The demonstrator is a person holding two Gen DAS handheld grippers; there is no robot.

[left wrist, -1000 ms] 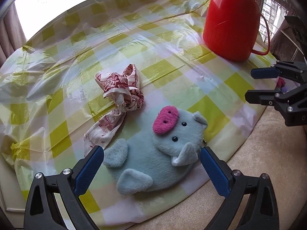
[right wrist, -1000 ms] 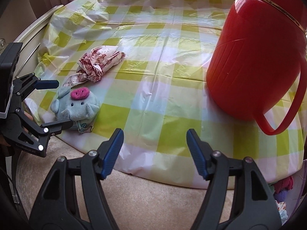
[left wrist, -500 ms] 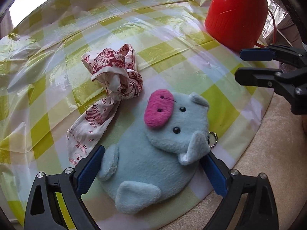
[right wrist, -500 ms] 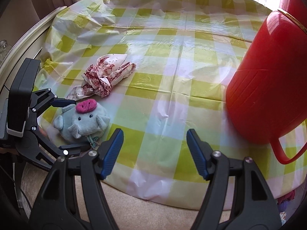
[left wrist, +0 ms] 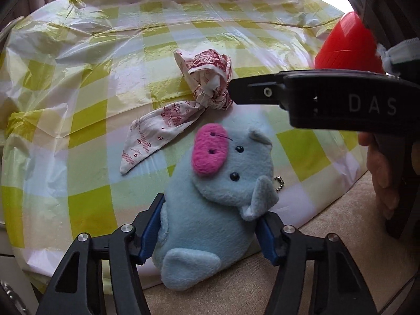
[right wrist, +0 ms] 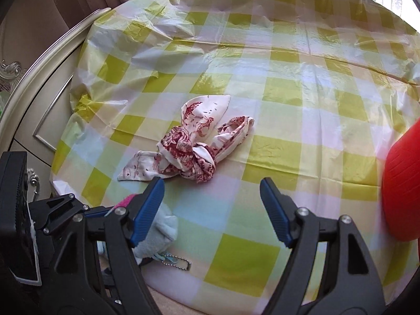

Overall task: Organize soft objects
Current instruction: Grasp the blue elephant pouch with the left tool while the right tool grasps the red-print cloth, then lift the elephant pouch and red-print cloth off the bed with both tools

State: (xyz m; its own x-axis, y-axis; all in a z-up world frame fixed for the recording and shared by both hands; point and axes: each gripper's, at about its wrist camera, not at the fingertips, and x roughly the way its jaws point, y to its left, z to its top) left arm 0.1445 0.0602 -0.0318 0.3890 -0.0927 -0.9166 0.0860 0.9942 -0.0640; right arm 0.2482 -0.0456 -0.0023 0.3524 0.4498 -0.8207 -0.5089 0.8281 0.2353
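Blue plush pig [left wrist: 210, 210] between closing left hand-held gripper [left wrist: 210, 231] pads.

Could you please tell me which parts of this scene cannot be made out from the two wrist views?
- Plush pig: in the right wrist view mostly hidden behind the right gripper's fingers; only scraps show.
- Red jug: cut off by the edge in the right wrist view, and covered by the right gripper's body in the left wrist view.
- Knotted cloth: its right end is hidden by a gripper finger in the left wrist view.
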